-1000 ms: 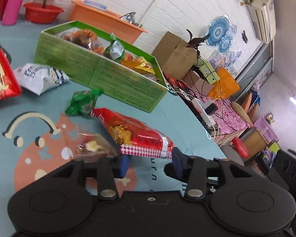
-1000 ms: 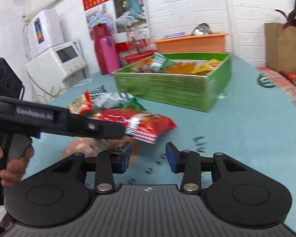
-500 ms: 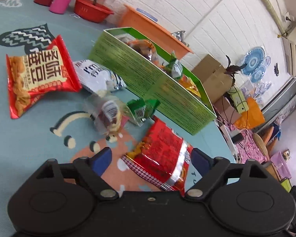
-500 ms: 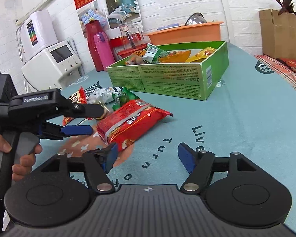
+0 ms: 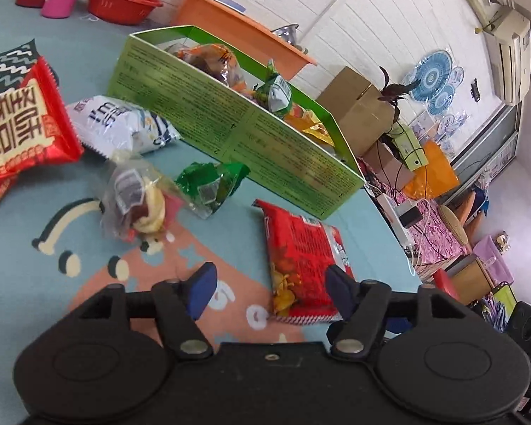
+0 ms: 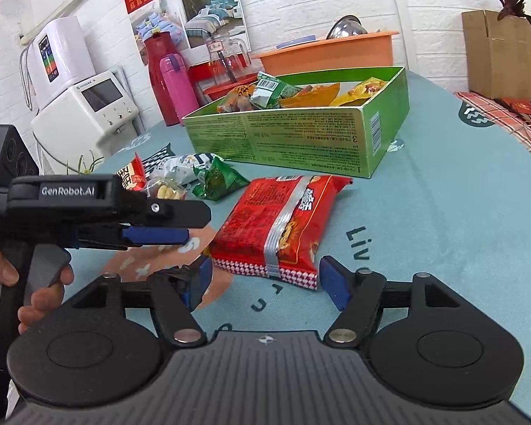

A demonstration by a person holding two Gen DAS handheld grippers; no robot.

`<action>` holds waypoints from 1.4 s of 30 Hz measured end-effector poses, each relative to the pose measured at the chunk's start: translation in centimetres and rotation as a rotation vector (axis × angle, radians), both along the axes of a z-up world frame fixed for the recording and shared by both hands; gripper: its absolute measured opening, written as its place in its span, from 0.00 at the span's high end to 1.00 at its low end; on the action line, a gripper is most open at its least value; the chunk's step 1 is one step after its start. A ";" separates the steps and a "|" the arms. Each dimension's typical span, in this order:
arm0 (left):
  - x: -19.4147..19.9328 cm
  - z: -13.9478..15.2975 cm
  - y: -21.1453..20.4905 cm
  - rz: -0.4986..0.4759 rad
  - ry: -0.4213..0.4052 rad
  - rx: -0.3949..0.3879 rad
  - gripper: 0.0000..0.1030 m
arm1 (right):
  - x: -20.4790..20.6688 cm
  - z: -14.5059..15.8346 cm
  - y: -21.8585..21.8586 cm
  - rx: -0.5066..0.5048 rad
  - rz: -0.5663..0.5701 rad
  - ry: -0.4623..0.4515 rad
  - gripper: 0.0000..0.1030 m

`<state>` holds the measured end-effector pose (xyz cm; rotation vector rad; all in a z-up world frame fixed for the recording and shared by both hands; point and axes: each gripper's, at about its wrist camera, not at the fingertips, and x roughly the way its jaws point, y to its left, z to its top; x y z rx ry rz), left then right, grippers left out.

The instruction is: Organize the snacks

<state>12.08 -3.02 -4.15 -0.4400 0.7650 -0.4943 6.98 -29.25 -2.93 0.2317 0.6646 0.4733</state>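
Observation:
A red snack bag lies seam side up on the teal tablecloth, just ahead of my right gripper, which is open wide with nothing between its pads. My left gripper is open too. The same red snack bag lies by its right fingertip, untouched. From the right wrist view, the left gripper reaches in from the left, in a person's hand. The green box behind holds several snack packets. The green box stands beyond the red bag.
Loose on the cloth are a clear packet, a small green packet, a white bag and a large red bag. Flasks, an orange tub and a cardboard box stand at the back.
Both grippers' jaws went from a narrow gap to wide open. The red bag has turned on the cloth and now lies end-on before them, seam side up. The left gripper shifted slightly.

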 end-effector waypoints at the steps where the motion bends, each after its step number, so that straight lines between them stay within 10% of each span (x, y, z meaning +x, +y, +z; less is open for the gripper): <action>1: 0.2 0.1 -0.4 -0.009 -0.006 0.008 0.00 | 0.2 0.0 0.0 0.000 -0.007 -0.004 0.00; 10: 2.6 -0.2 -3.6 -0.064 -0.012 0.048 0.00 | 2.0 -0.3 -0.4 -0.011 -0.038 -0.008 0.00; 12: 2.7 -0.5 -4.1 -0.078 -0.009 0.061 0.39 | 2.1 -0.6 -0.4 0.004 -0.028 -0.006 0.05; 18: 1.2 0.5 -4.9 -0.051 -0.050 0.080 0.32 | 1.6 -0.1 -0.5 0.008 -0.034 -0.025 0.28; 42: 12.7 9.9 -8.1 -0.014 -0.294 0.075 0.33 | 11.9 7.3 -2.7 0.055 -0.111 -0.332 0.31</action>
